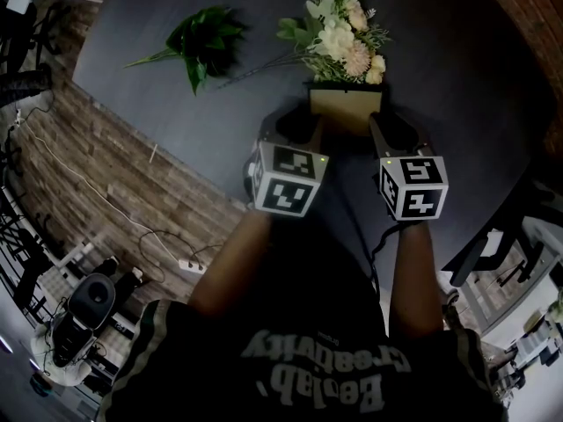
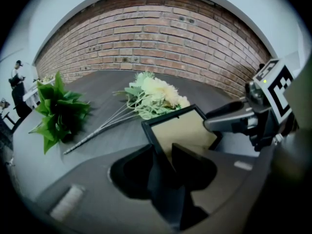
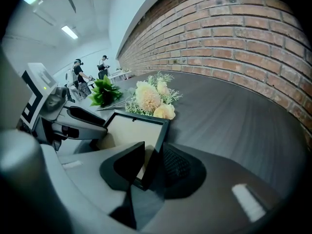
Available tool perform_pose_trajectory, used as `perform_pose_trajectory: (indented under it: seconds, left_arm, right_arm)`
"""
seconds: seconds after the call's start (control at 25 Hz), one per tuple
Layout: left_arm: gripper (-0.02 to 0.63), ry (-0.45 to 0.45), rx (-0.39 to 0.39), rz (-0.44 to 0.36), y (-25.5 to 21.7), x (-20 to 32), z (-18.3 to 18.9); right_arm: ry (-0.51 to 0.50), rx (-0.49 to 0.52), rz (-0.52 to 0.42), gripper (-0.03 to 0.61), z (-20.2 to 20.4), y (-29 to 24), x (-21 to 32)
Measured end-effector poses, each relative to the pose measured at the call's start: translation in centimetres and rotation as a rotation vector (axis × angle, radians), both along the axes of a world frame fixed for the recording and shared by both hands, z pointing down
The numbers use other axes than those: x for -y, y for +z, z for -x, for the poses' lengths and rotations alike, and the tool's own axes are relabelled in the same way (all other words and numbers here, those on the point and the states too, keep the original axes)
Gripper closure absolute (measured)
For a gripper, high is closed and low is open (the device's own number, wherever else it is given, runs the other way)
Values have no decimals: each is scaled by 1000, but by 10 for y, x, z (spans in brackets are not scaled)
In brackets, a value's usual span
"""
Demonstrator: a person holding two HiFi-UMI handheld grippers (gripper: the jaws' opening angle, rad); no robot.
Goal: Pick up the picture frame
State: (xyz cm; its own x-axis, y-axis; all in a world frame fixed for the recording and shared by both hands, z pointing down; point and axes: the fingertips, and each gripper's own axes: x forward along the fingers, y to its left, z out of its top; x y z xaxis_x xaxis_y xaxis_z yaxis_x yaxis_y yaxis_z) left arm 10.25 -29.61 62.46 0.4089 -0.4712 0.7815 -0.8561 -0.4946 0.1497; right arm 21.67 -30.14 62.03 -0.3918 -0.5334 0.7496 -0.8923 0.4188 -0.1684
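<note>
Since the left claw (image 2: 163,152) and the right claw (image 3: 152,152) each already hold a side of the picture frame (image 2: 183,130), the grasp looks made and the lift itself is what remains. The left claw is clamped on the frame's left edge, one jaw on the tan face and the other outside the black border. The right claw pinches the opposite edge in the same way. The frame sits between them over the dark bench (image 1: 440,60), and I cannot tell whether it has cleared the surface yet; I judge it has barely risen, if at all. Just beyond its far edge lies a bouquet of pale flowers (image 1: 343,29), close enough to be brushed when the frame rises. Farther left lies a green leafy sprig (image 1: 207,42), well apart, with a brick wall (image 2: 161,38) behind.
</note>
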Motion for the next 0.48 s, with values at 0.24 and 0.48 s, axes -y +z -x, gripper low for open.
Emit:
perform_pose_trajectory:
  seconds: [0.24, 0.48]
  left_arm:
    - [543, -57, -31, 4, -5, 8, 6]
    - [553, -91, -32, -18, -13, 11, 8]
  right_arm:
    - [57, 28, 7, 514, -6, -2, -1]
    - [99, 31, -25, 518, -6, -12, -1]
